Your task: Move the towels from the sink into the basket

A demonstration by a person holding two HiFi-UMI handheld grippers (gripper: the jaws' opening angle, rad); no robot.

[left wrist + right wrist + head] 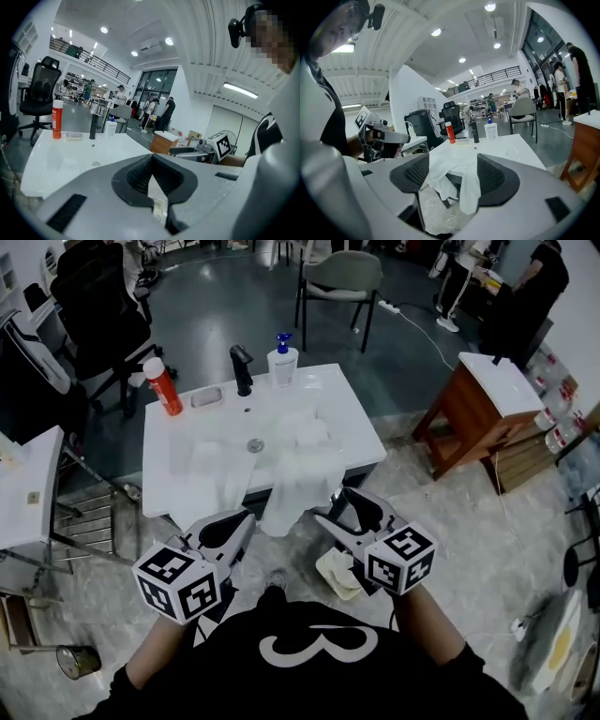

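White towels lie crumpled in the white sink (pixel 361 442), one heap (pixel 309 432) at the right and a flatter one (pixel 202 460) at the left. Another towel (pixel 295 493) hangs over the sink's front edge. My right gripper (pixel 345 514) hovers just in front of that edge, open and empty. In the right gripper view the hanging towel (pixel 459 180) shows beyond the right gripper (pixel 452 164), apart from its pads. My left gripper (pixel 236 526) is held level with it at the left, shut and empty; its jaws (pixel 151 157) meet at the tips. A cream container (pixel 337 576), perhaps the basket, sits on the floor under the right gripper.
On the sink's back rim stand a black faucet (pixel 242 369), a soap bottle (pixel 282 362), an orange bottle (pixel 162 387) and a soap dish (pixel 206 397). A wooden cabinet (pixel 487 409) stands at the right, a white table (pixel 28 493) at the left, chairs behind.
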